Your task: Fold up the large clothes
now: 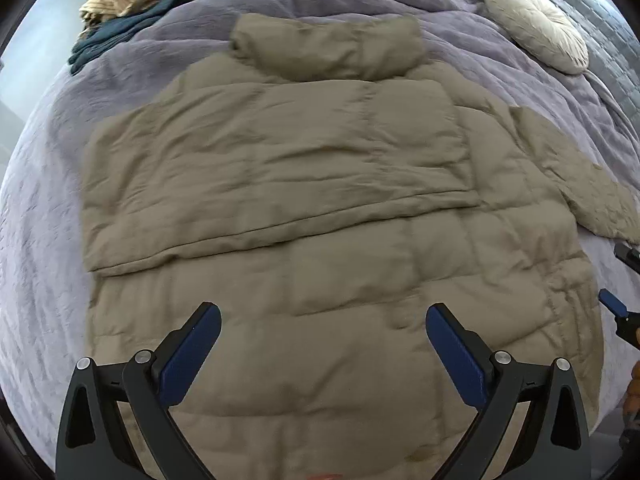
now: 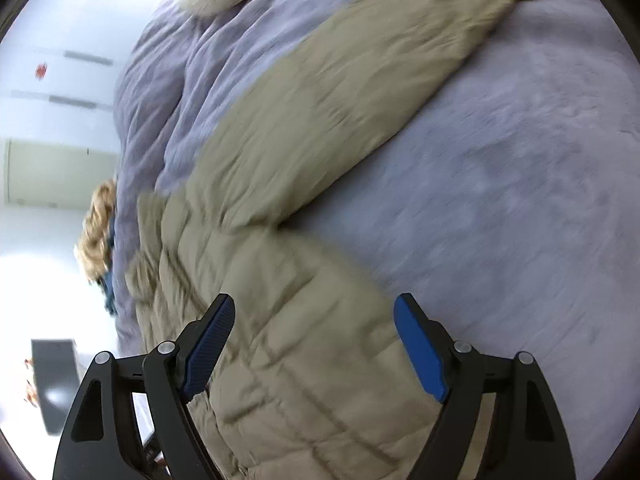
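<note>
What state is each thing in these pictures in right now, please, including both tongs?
Puffer jacket: flat on the bed, one sleeve folded across it, other sleeve spread out.
Left tongs: open, empty.
Right tongs: open, empty.
Clothes pile: crumpled, unfolded.
Round cushion: lying on the blanket.
</note>
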The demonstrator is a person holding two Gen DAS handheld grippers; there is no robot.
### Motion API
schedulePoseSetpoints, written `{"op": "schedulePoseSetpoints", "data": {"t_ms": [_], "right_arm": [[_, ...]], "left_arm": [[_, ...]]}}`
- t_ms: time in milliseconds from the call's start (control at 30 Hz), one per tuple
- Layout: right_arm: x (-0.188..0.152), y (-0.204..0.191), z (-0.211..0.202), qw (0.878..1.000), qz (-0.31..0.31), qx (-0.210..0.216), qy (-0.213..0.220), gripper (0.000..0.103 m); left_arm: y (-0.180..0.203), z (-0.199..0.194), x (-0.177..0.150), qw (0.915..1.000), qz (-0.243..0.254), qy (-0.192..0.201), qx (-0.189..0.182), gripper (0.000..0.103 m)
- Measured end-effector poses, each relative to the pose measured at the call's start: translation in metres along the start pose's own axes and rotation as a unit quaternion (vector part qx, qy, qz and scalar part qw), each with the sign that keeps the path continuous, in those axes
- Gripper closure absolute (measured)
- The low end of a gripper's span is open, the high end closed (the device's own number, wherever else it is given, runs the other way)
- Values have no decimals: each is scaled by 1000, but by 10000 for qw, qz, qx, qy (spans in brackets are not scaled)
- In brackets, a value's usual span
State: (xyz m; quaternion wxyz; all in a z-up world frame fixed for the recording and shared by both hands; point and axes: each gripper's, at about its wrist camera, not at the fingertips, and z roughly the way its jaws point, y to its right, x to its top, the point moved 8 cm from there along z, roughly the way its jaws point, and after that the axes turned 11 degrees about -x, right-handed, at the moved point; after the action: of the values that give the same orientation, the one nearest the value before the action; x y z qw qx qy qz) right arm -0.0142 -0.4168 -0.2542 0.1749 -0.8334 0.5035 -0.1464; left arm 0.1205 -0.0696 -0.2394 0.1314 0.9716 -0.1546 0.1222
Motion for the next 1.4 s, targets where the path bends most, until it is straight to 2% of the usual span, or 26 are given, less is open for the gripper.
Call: {"op": "schedulePoseSetpoints", "data": {"t_ms": [33,100,400,567,700,767,867,933,967,1033,1100,1233,1400], "right_arm": [[8,7,-1,10000,73,13,8,13],[22,19,-2,9998,189,31,62,0],[95,72,-7,9967,692,-125,396,0],[141,93,-1,9858,1470,663,473,0],[171,104,2,9730,1880,1235,519,0],[185,105,5,9661,2069,1449,525,1],[202,102,12,9531,2344,1867,422,11],[208,99,18,9473,2497,1986,278,37],[210,96,22,9438,2565,2075,179,43],[212,90,24,9374,2622,2291,51,79],[211,85,22,9376,2578,2332,39,93],[212,50,-1,9424,2045,2642,183,93],[202,-32,-39,9585,737,2733,354,93]], "left_arm": [[7,1,1,10000,24,1,-2,0],[21,4,4,10000,49,-13,-22,0],[67,22,15,9997,165,-157,-26,0],[77,31,22,9996,163,-121,204,0],[81,43,20,9993,33,-360,65,0],[82,44,21,9994,20,-339,86,0],[83,44,24,9995,-26,-292,144,0],[84,43,27,9995,-74,-246,159,0],[85,44,30,9996,-89,-230,149,0],[86,42,33,9997,-127,-192,118,0],[83,38,35,9997,-133,-171,86,0],[72,29,39,9999,-91,-91,86,0],[45,10,47,9994,-284,177,125,0]]}}
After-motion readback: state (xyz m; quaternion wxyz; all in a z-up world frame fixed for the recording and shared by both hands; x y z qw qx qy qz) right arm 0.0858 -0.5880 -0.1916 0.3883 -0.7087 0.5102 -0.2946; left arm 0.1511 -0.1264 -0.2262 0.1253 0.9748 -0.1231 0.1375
